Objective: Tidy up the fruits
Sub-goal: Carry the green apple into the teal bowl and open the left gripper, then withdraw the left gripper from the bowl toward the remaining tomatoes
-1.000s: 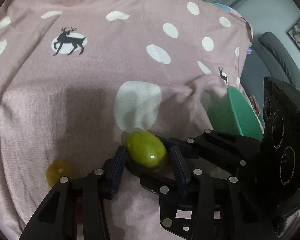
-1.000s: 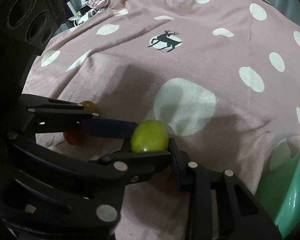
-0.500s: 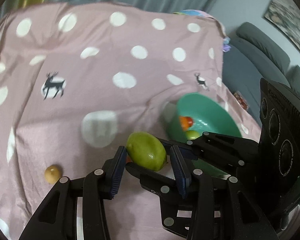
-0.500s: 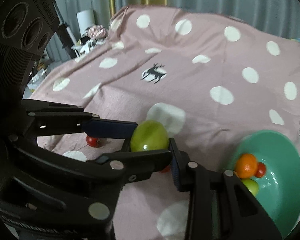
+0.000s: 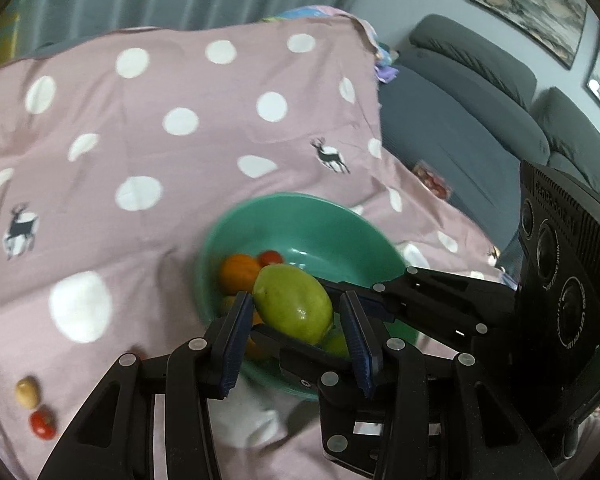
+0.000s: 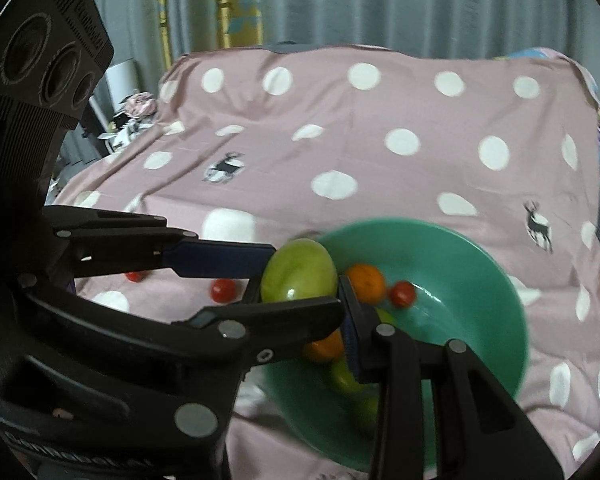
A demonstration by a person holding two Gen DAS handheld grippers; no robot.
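Before you: pink polka-dot sheet; green bowl at centre; yellow fruit, red tomato at eight o'clock.

Both tools grip one green fruit.

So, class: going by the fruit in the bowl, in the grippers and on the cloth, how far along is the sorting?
Done: an orange, a small red fruit and more fruit lie in the green bowl. In hand: both the left gripper and the right gripper clamp one green fruit over the bowl. Left: a red fruit and a yellowish one on the cloth, plus two red ones in the right view.
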